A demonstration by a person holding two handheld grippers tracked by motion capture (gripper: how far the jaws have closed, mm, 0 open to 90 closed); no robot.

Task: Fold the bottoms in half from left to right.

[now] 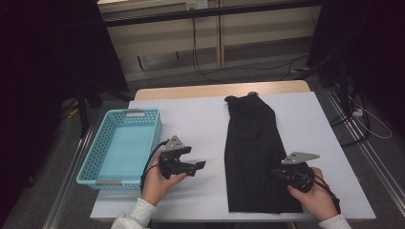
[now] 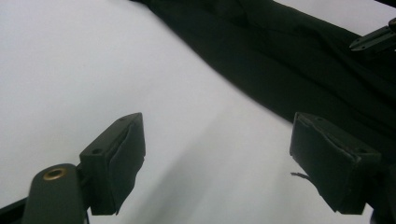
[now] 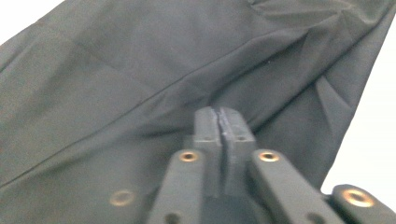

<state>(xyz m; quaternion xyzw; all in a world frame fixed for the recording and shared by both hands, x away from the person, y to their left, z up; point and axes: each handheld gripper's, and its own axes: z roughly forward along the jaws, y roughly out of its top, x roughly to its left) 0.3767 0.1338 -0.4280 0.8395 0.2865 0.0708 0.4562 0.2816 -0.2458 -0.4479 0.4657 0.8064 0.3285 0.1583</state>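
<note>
The black garment [image 1: 251, 152] lies flat and long on the white surface [image 1: 200, 129], folded into a narrow strip that runs away from the person, right of the middle; the blue basket [image 1: 122, 145] stands well apart at the left. It looks like thin, soft cloth: light, limp, not fragile, likely to sag and unfold when lifted from one point. A hem or a corner at the near end, pinched through all the layers, seems the best hold, with a second hold farther along to keep the fold.

The right gripper [image 1: 278, 172] sits over the garment's near right edge. In the right gripper view its fingers [image 3: 212, 135] are closed pad to pad, low above or on the cloth; whether a fold is caught between them I cannot tell.

The left gripper [image 1: 200, 164] hovers over bare surface, left of the garment and apart from it. Its fingers [image 2: 116, 163] stand wide open, with nothing between them.
</note>
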